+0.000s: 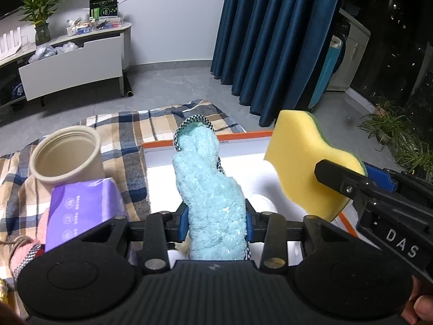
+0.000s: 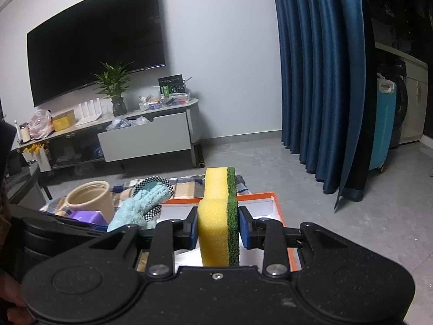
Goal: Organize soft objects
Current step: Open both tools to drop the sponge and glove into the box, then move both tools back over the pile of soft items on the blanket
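Both wrist views look forward, close over the orange-rimmed box [image 1: 205, 142] [image 2: 259, 196] — sharing TV cabinet [image 1: 70, 65] [image 2: 146, 135] and curtain [image 1: 273, 40] [image 2: 316, 81].

you see a dark blue curtain [image 2: 319, 81] hanging at the right, a black tv [image 2: 94, 38] on the white wall, and below it a tv stand [image 2: 146, 132] with its white drawer [image 1: 70, 73] pulled open. a potted plant [image 2: 115, 89] sits on top. a turquoise suitcase [image 2: 383, 124] stands behind the curtain.
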The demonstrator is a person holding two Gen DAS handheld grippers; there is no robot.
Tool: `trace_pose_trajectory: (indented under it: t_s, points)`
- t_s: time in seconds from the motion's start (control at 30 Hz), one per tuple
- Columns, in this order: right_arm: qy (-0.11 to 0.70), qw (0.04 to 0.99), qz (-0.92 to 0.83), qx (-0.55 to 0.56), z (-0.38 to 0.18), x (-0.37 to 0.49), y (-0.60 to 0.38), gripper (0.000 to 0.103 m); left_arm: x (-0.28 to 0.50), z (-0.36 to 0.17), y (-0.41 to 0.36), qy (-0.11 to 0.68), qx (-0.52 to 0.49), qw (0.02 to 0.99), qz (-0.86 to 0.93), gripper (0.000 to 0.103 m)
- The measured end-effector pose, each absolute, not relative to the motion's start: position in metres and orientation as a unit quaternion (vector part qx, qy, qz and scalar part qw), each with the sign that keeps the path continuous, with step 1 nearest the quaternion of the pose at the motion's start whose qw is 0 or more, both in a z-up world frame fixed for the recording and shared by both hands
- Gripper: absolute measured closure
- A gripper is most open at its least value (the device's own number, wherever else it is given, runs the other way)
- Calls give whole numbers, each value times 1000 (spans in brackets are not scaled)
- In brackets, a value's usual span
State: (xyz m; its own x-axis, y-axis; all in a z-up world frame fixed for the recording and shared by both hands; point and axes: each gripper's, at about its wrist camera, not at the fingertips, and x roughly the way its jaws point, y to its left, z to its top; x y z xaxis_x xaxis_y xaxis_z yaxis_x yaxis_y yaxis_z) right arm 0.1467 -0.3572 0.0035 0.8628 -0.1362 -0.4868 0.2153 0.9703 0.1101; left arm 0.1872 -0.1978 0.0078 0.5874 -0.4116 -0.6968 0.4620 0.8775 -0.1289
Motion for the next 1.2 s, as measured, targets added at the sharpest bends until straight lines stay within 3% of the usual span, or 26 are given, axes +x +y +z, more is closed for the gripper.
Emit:
trace_pose_trajectory:
  t_s: [0.1,0.17,0.6,0.77,1.2]
  points:
    - [247,960,-100,83,1,148,-361,64,190,6,-202,385,26,887,-253,58]
    - [244,961,-101,82,1,148,-362,60,191,5,-205,383,23,885,-263,39]
    - [224,966,-82,98,21,129,-355,58,179,24,-190,368,22,898,-239,29]
    - [217,969,-67,96,33,115,-344,43,162,39,-177,351,24,908,-227,23]
    - [220,971,-10,97,50,93,-295,39,123,51,-132,335,12,923,-188,23]
